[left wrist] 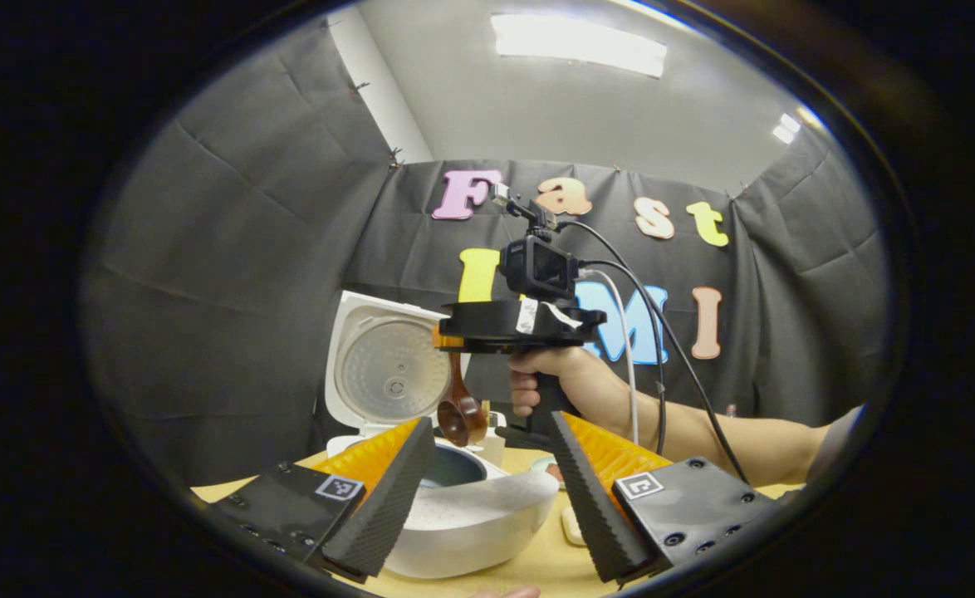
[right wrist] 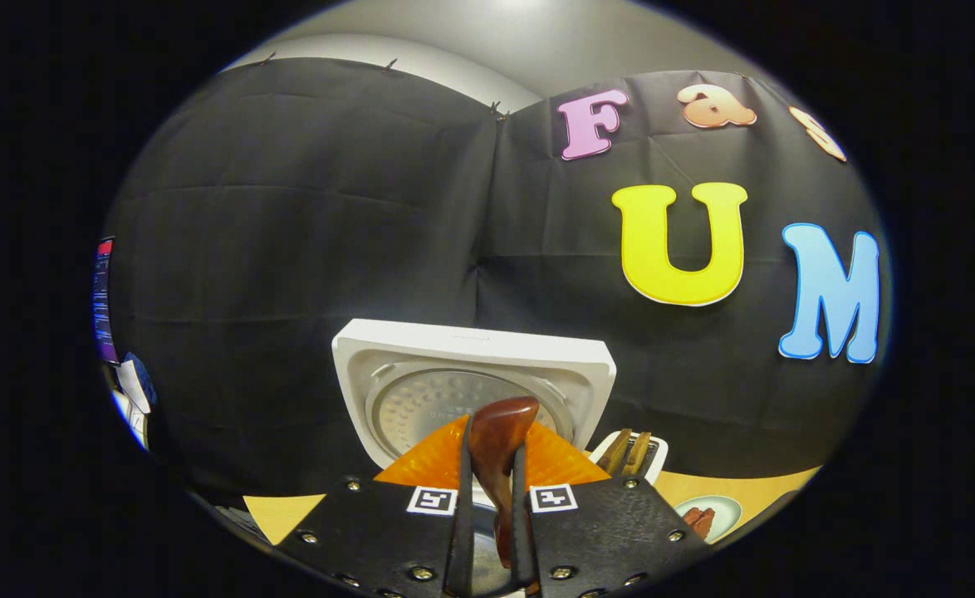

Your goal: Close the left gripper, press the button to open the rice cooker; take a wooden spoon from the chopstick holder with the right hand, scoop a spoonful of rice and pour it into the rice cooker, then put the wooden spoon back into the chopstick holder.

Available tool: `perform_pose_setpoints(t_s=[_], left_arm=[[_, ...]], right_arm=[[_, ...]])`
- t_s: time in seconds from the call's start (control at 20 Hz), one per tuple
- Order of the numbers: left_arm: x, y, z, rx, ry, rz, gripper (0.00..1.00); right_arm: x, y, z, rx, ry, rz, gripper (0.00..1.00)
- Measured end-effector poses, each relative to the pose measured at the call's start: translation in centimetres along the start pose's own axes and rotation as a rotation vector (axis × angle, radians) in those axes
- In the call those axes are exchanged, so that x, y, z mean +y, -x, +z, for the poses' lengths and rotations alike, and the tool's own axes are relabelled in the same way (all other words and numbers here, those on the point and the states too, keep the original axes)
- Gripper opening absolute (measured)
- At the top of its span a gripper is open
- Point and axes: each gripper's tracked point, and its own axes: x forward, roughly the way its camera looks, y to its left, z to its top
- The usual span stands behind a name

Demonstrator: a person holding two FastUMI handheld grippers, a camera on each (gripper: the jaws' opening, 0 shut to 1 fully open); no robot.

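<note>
Left tool (left wrist: 487, 490): fingers spread wide, nothing between them, low over the front rim of the rice cooker (left wrist: 471, 515). Cooker white, sits on the tan worktop (left wrist: 537, 565), lid (left wrist: 384, 365) swung up and standing upright behind the pot opening.

Right tool (right wrist: 492, 531): fingers drawn narrow, pinching the handle of the wooden spoon (right wrist: 500, 448). In the left gripper view the same tool (left wrist: 454, 340) is held by a hand (left wrist: 566, 386) above the cooker; spoon (left wrist: 460, 411) hangs bowl-down beneath it, just over the open pot.

Right gripper view: spoon bowl points up toward the lid (right wrist: 471, 374). Chopstick holder (right wrist: 633, 457) white, just right of the cooker, wooden utensils standing in it. Small plate (right wrist: 707, 515) on the worktop farther right, contents unclear
</note>
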Motion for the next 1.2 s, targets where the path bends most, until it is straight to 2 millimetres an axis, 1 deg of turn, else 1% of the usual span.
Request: perform_pose_setpoints(t_s=[0.1, 0.25, 0.4, 0.6, 0.7, 0.8, 0.9, 1.1, 1.2], left_arm=[[-0.1, -0.2, 0.0, 0.0, -0.004, -0.002, 0.96], [-0.2, -0.2, -0.2, -0.001, -0.002, -0.007, 0.96], [-0.3, -0.3, -0.2, 0.001, -0.009, -0.013, 0.96], [-0.3, -0.3, -0.1, -0.004, -0.009, -0.017, 0.96], [-0.4, -0.3, -0.4, -0.003, -0.005, -0.02, 0.96], [-0.5, -0.6, -0.7, 0.003, -0.004, -0.021, 0.96], [-0.7, -1.0, -1.1, 0.013, -0.004, -0.024, 0.96], [-1.1, -1.6, -1.8, 0.029, -0.01, -0.028, 0.96], [-1.1, -1.7, -1.6, 0.031, -0.017, -0.016, 0.96]], right_arm=[[0.3, 0.1, 0.3, -0.003, 0.018, 0.004, 0.18], [0.8, 0.2, 0.1, 0.01, 0.079, 0.007, 0.18], [1.4, 0.5, 0.4, 0.003, 0.068, 0.022, 0.18], [0.8, 1.0, 1.2, -0.014, 0.046, 0.021, 0.18], [0.4, 1.4, 1.1, -0.009, 0.037, 0.025, 0.18], [-0.4, 2.0, 1.0, 0.0, 0.026, 0.024, 0.18], [-1.7, 2.7, 0.9, -0.001, 0.013, 0.014, 0.18], [-5.6, 5.0, 1.4, -0.011, -0.017, -0.027, 0.18], [-7.6, 6.6, 1.9, -0.016, -0.039, -0.05, 0.18]])
